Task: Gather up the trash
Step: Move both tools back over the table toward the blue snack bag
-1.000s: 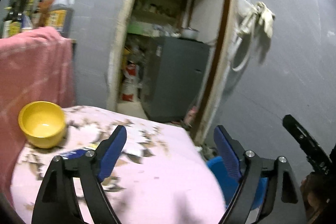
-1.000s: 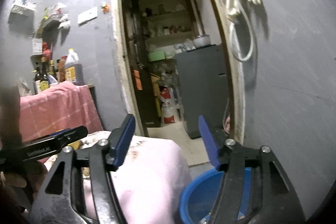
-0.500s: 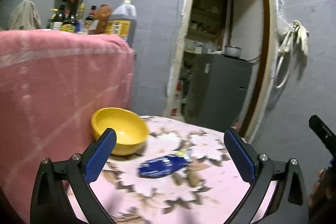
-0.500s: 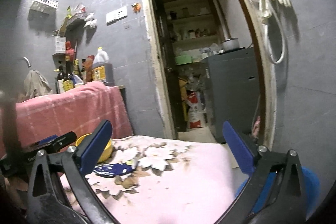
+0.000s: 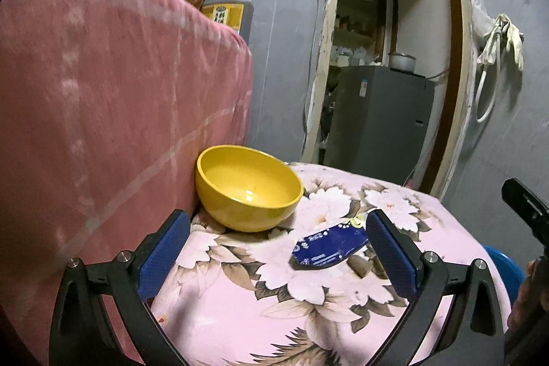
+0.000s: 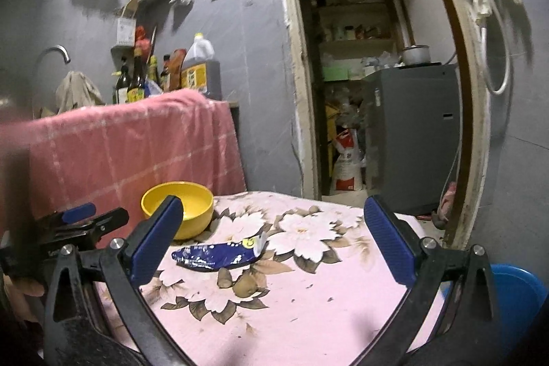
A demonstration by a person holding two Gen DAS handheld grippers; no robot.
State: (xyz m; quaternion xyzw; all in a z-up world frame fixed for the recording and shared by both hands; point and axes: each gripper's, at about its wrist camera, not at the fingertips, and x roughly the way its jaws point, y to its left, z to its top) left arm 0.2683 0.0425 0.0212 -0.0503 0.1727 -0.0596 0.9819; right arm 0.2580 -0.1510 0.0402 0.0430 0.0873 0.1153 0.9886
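A crumpled blue snack wrapper lies on the pink floral tablecloth, to the right of a yellow bowl. It also shows in the right wrist view. My left gripper is open and empty, low over the cloth, with the wrapper just inside its right finger. My right gripper is open and empty, above the table, with the wrapper ahead between its fingers. The left gripper also shows in the right wrist view at the left edge.
A blue bin stands on the floor off the table's right edge, also in the left wrist view. A pink towel hangs over the counter at the left, with bottles behind. A doorway with a grey cabinet lies beyond.
Both grippers have swung left from the blue bin and doorway toward the table and opened wider. The bowl and wrapper now sit close in front of them.
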